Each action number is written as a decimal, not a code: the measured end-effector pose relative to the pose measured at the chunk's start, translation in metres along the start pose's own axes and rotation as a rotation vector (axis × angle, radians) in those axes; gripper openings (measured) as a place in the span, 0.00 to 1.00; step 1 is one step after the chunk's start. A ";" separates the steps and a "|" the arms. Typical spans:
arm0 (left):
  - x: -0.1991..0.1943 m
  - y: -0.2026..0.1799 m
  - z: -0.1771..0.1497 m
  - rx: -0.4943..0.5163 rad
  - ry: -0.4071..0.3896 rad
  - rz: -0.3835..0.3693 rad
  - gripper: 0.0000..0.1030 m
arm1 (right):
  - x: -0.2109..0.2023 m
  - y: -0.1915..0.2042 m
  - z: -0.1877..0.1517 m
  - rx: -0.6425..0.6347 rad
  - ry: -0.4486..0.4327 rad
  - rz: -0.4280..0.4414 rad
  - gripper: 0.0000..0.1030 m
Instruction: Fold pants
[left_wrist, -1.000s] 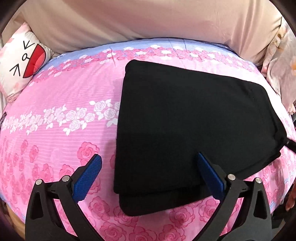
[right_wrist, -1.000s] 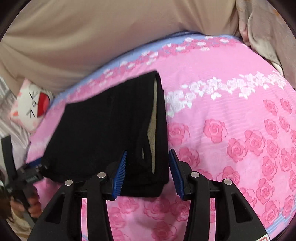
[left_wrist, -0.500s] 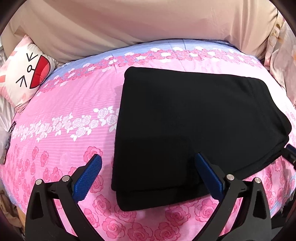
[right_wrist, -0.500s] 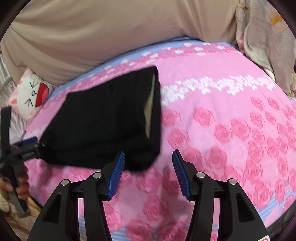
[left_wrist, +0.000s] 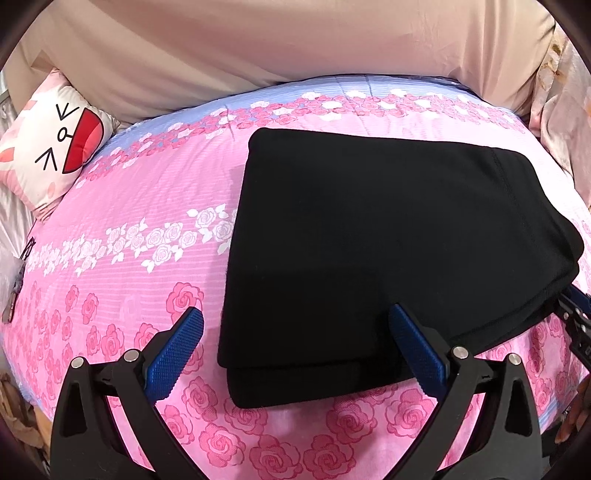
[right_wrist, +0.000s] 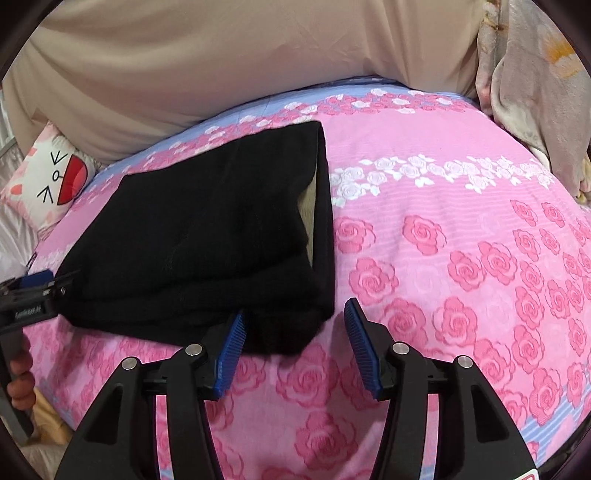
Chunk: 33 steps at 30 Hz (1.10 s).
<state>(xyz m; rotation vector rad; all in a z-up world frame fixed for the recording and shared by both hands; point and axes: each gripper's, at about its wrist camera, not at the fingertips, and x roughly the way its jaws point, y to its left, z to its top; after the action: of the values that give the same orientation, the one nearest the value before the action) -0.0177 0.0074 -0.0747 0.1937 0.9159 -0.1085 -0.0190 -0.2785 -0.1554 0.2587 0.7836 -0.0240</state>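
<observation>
Pants (left_wrist: 388, 243) folded into a black packet, both grippers let go

Right gripper (right_wrist: 293, 343) has just been opening, its jaws now apart around one near corner without pressing; left gripper (left_wrist: 295, 350) is wide open and empty; pants lie flat on the pink bedspread (right_wrist: 461, 258), folding looks nearly finished

We are looking at a home bedroom: rose-print bedspread (left_wrist: 110, 258) covering the bed, cartoon-face pillow (left_wrist: 55, 147) lying at its far-left corner.
</observation>
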 end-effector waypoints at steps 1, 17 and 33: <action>-0.001 0.000 0.000 0.000 -0.003 -0.005 0.95 | 0.000 0.000 0.001 0.008 -0.003 0.003 0.52; 0.005 -0.007 -0.005 0.008 0.004 -0.015 0.96 | 0.003 -0.026 -0.002 0.161 0.031 0.121 0.22; -0.009 -0.012 -0.003 0.024 -0.030 -0.036 0.95 | -0.046 0.055 0.038 -0.073 -0.120 0.212 0.29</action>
<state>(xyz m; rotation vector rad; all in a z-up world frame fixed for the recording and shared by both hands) -0.0278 -0.0031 -0.0712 0.1969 0.8888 -0.1553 -0.0186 -0.2379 -0.0852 0.2670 0.6329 0.1873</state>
